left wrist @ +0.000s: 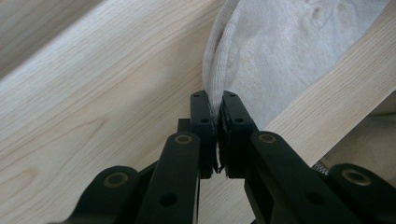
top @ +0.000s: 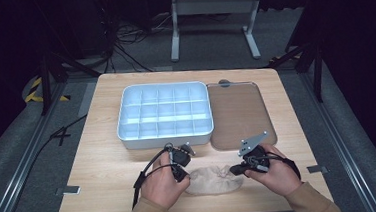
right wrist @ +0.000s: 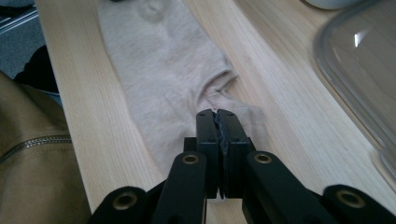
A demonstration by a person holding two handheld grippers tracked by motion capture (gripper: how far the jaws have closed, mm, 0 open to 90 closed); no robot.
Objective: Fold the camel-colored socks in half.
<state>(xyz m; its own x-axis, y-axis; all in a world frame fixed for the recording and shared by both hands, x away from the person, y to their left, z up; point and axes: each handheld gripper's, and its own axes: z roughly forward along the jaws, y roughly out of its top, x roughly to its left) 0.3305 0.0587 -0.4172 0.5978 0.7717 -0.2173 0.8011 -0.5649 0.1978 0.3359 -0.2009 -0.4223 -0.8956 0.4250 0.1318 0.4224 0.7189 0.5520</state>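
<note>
A beige sock (top: 214,179) is laid flat on the wooden bench (top: 104,157) near the lower edge of the high view, just below centre, between the two hands. At its left end the left gripper (top: 185,175) is held in the person's left hand (top: 162,184); in the left gripper view the fingers (left wrist: 203,126) are seen clamped on a raised fold of the sock (left wrist: 280,51), the cloth being pinched between the pads and lifted off the wood in the upper right of that frame. At the sock's right end the right gripper (top: 235,170) is held in the right hand (top: 277,172), with a grey three-cornered plate (top: 252,142) standing on top of it. In the right gripper view the fingers (right wrist: 208,135) are pressed together at lower centre, with the edge of the sock (right wrist: 163,79) lying right at their tips; a thin bit of cloth appears to be caught between the pads, though how much is held cannot be told. A tan sleeve with a zip (right wrist: 32,163) is seen at the lower left of that view. Further up the bench in the high view, a white compartment tray (top: 166,136) is placed left of centre, and a clear brownish lid (top: 239,113) is laid just beside it on the right, well apart from the sock.
</note>
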